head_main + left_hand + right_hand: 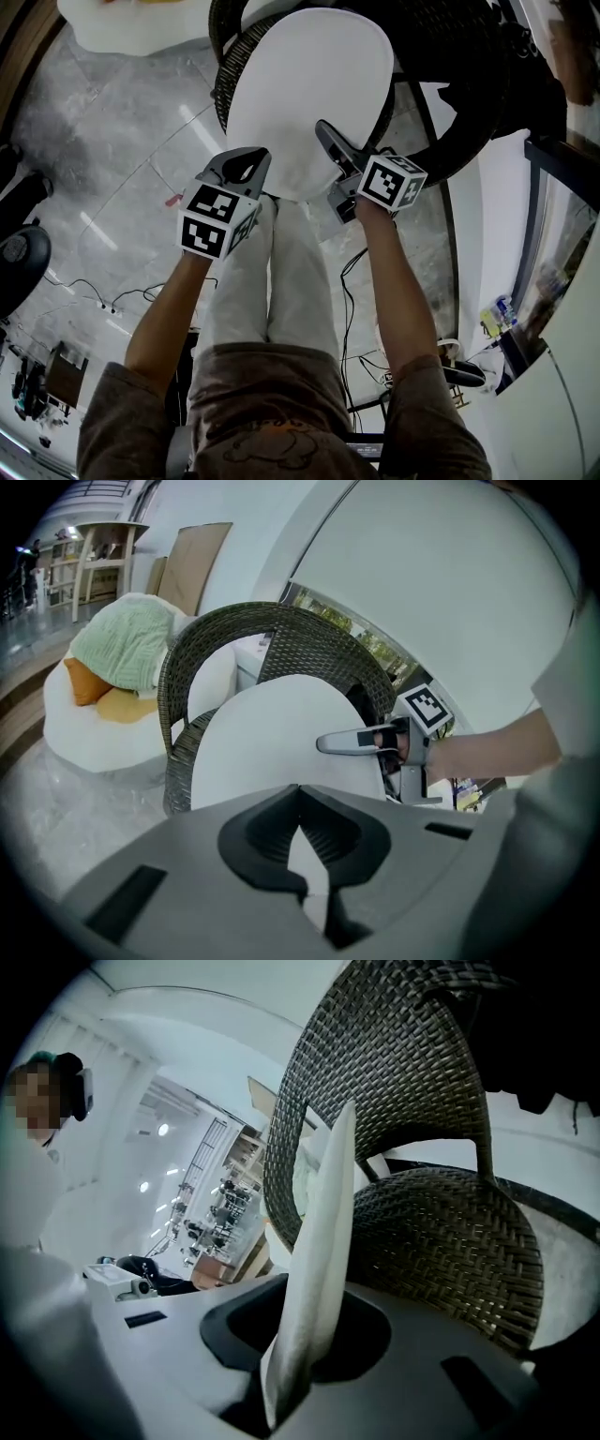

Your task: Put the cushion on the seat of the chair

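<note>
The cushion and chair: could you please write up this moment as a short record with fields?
cushion: white, round, held at its near edge over the chair
chair: dark wicker, backrest upright
seat: wicker, partly in view beside the cushion
left gripper: shut on the cushion's edge
right gripper: shut on the cushion's edge
placement: cushion not yet flat on the seat
floor: grey, marbled
cables: lying on the floor
</note>
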Action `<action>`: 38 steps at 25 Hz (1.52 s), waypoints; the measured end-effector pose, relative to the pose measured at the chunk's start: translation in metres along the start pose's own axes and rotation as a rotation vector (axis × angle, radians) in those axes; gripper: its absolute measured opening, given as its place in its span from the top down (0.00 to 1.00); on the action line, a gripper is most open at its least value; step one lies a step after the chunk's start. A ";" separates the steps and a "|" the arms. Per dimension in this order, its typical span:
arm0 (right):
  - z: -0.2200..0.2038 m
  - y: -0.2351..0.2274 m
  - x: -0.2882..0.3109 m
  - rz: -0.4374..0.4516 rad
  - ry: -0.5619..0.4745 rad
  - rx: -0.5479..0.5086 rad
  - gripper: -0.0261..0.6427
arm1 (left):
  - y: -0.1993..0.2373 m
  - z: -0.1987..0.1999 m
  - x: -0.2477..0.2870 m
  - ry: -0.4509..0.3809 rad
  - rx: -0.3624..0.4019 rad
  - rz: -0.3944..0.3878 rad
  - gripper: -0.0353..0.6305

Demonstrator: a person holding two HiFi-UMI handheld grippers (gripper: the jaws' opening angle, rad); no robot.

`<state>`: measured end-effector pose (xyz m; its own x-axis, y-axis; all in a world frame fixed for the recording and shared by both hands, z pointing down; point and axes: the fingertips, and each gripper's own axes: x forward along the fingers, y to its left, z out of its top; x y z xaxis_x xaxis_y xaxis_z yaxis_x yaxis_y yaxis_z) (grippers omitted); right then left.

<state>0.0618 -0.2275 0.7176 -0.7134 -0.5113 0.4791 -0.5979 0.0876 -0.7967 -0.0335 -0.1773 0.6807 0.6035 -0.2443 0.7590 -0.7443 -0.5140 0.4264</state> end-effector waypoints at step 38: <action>-0.019 -0.116 0.001 -0.462 0.147 -0.102 0.59 | -0.012 -0.014 0.027 0.054 -0.022 -0.066 0.94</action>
<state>0.1236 -0.2220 0.8178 -0.4052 -0.3915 0.8261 -0.8912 -0.0323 -0.4524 -0.0125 -0.1659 0.7033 0.6355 -0.1652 0.7542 -0.7098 -0.5095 0.4864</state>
